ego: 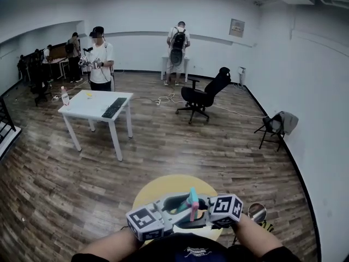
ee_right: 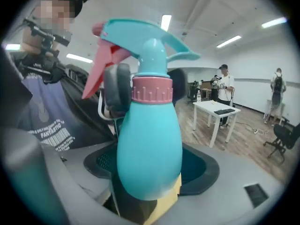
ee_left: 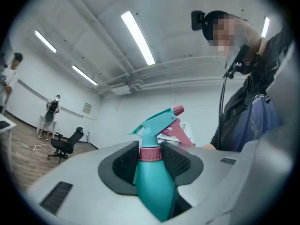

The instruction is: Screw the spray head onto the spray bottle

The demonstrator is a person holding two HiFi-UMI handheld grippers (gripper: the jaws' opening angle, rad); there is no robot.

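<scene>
Item: teal spray bottle (ee_right: 147, 139), held clear above the round yellow worktop (ego: 155, 189). We found the right tongs (ee_right: 151, 168) spread wide and clamped on its belly, steadying it; the left tongs (ee_left: 151, 162), set narrow, gripped the pink collar (ee_left: 150, 153) of the spray head (ee_left: 157, 121), which we judged a hold for turning it tight.

The only print I can partly make out is on the person's dark shirt (ee_right: 49, 128): white letters ending in "TASTIC" above a barcode design. The same shirt's small white print, seen from the head view, is too blurred to read. The poster (ego: 236, 27) on the far wall is too small to read.
</scene>
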